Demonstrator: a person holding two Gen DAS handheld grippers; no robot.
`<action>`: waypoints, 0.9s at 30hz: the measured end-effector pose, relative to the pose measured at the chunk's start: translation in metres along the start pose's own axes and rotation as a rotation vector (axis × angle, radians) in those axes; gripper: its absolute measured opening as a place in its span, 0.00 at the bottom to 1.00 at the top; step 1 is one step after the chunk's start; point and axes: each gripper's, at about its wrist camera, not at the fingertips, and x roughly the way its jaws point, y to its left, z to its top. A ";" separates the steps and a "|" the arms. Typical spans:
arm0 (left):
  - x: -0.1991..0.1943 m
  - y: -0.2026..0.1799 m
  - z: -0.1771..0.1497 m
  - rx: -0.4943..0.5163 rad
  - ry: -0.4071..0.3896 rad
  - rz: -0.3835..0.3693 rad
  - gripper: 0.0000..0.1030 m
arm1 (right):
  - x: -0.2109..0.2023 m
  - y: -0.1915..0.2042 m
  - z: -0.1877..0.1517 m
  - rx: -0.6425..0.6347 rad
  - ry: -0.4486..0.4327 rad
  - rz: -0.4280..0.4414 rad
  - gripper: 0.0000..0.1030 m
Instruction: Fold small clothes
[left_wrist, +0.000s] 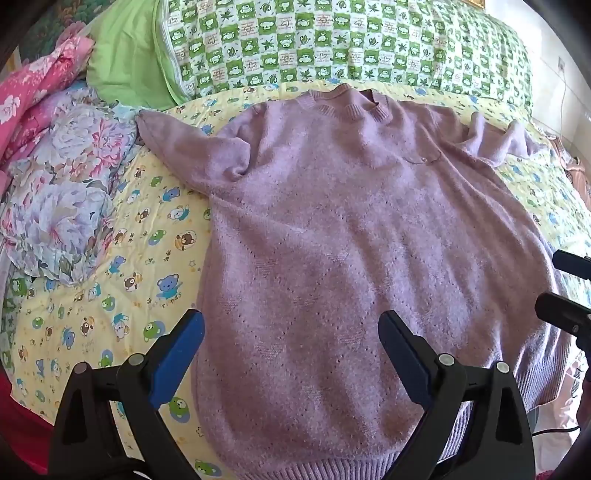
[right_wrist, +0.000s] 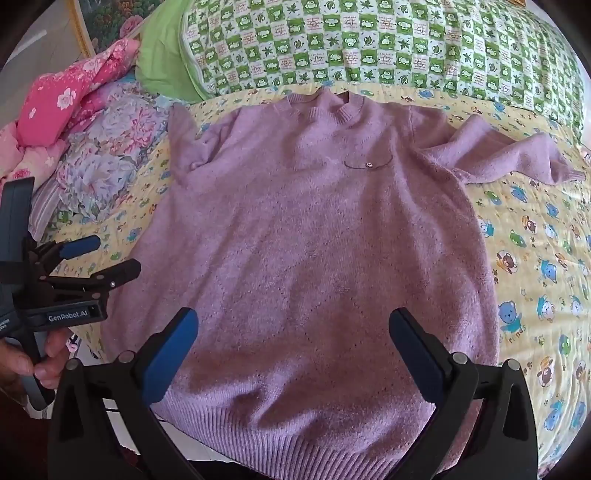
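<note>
**Sweater laid flat, nothing gripped yet**

The lilac sweater (right_wrist: 306, 236) lay face up on the bed (right_wrist: 535, 266), collar far, ribbed hem near. The left hand-held gripper (left_wrist: 291, 332) and the right hand-held gripper (right_wrist: 293, 332) both hovered wide and empty over the hem. It looked soft, limp and light; hem corners or shoulders seemed the best holds. The cartoon sheet was flat; floral bedding (left_wrist: 62, 192) was heaped at the left.

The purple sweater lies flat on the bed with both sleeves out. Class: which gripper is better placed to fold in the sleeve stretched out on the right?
Probably the right gripper. It hangs open over the sweater, and that sleeve lies on its side; the left gripper is across by the opposite edge.
</note>
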 end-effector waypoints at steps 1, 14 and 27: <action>0.000 0.000 0.000 0.000 -0.002 -0.001 0.93 | 0.000 0.001 -0.002 0.001 -0.008 0.002 1.00; -0.007 -0.006 -0.001 0.012 -0.042 -0.019 0.93 | 0.002 0.009 -0.002 0.001 -0.020 0.008 1.00; -0.011 -0.009 -0.003 0.029 -0.086 -0.029 0.93 | -0.001 0.005 -0.001 0.003 -0.009 0.008 1.00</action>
